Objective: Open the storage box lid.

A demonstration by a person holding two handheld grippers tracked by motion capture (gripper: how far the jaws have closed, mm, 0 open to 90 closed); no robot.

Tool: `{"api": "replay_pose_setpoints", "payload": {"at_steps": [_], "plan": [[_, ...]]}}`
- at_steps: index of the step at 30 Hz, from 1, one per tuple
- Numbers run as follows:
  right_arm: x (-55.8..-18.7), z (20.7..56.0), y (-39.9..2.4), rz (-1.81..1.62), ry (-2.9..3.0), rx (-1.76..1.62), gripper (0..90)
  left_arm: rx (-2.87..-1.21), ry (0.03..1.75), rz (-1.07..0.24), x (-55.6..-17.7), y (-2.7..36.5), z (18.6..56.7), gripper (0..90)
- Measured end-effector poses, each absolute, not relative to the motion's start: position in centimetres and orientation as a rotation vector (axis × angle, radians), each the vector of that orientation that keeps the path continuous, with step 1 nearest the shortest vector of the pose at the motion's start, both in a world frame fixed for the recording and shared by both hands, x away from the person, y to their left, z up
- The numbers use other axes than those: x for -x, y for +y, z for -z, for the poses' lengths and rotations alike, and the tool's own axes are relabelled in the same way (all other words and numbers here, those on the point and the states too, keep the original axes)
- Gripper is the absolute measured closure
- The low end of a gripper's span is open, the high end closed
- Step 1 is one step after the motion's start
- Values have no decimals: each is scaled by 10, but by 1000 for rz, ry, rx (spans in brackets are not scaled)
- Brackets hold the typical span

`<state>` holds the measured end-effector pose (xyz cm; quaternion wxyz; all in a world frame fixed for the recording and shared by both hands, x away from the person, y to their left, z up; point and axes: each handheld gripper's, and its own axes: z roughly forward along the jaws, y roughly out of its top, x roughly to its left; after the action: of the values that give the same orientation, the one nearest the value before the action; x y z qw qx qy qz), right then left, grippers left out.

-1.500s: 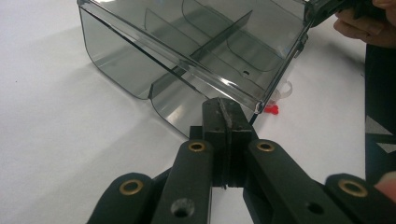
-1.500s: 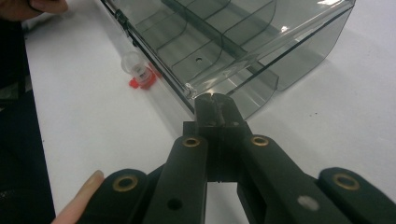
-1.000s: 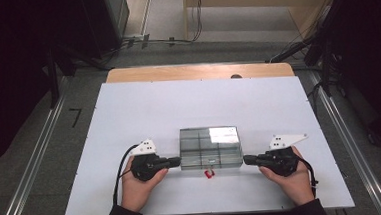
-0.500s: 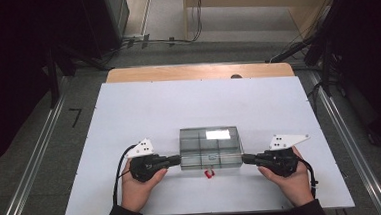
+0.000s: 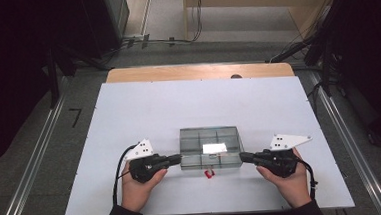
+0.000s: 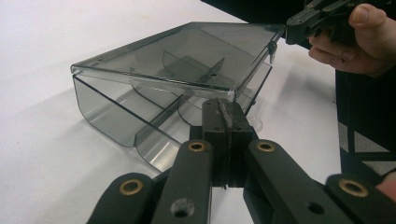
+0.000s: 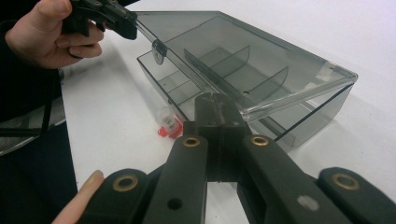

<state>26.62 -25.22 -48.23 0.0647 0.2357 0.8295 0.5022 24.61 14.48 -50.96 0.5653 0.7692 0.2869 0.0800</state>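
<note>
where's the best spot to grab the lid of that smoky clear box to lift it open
By its front corners, one from each side. The lid is a thin flat sheet overhanging the box, already lifted at the front, hinged at the back. The left tongs and right tongs are shut on those corners.

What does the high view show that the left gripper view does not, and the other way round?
High view: the whole white table, its wooden edge at the far side, floor cables, and a small red-capped thing in front of the box. Left gripper view: the lid is lifted off the base with a gap between them, and the left gripper pinches a lid corner with shut fingers. Both: the grey box with dividers, and the right gripper at the lid's other near corner.
</note>
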Motion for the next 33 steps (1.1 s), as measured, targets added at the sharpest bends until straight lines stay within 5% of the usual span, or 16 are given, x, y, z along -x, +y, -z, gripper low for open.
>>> {"api": "replay_pose_setpoints", "payload": {"at_steps": [26, 33], "plan": [[-269, 475, -243, -1482, 2477, -717, 883, -1742, 713, -243, -269, 138, 496, 878], [-282, 466, -241, -1484, 2429, -744, 883, -1737, 716, -247, -270, 142, 493, 786]]}}
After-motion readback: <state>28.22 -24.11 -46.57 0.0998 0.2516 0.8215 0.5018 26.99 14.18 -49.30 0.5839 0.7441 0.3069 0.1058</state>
